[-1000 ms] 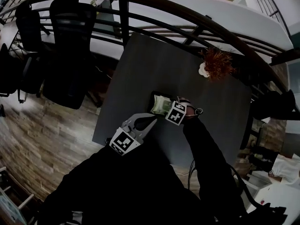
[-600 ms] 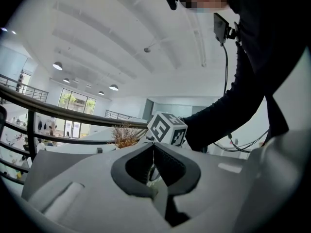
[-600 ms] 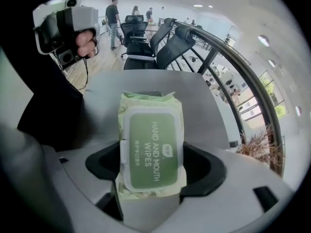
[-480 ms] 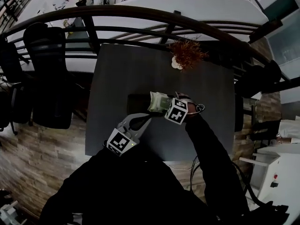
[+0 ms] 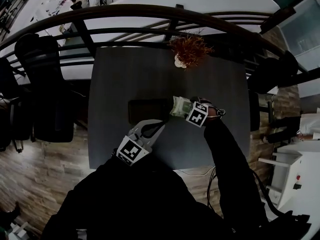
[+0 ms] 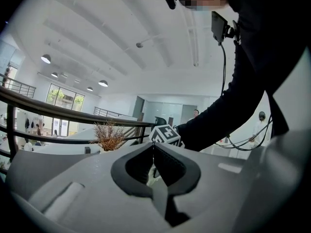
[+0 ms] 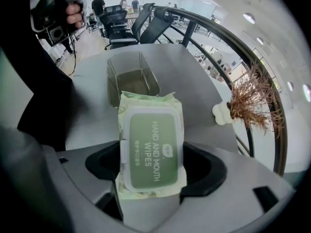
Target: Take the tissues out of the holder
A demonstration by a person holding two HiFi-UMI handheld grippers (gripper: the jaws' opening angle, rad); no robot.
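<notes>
A green pack of hand and mouth wipes (image 7: 149, 149) is clamped between the jaws of my right gripper (image 7: 150, 166) and hangs above the dark table (image 5: 125, 74). In the head view the pack (image 5: 181, 106) is just right of the holder (image 5: 147, 109), clear of it. The holder (image 7: 132, 81) is a clear rectangular box, upright and empty, a little beyond the pack. My left gripper (image 5: 159, 126) rests near the table's front edge, below the holder, touching neither. Its jaws meet at the tips with nothing between them (image 6: 153, 147).
A tuft of dried reddish plant in a small white vase (image 5: 189, 51) stands at the table's far right side. A curved dark railing (image 5: 125, 14) runs behind the table. Office chairs (image 5: 42, 84) stand to the left on the wooden floor.
My right gripper has carried the wipes pack up and to the right, out of the holder, which now stands empty. The left gripper has stayed near the front edge.
</notes>
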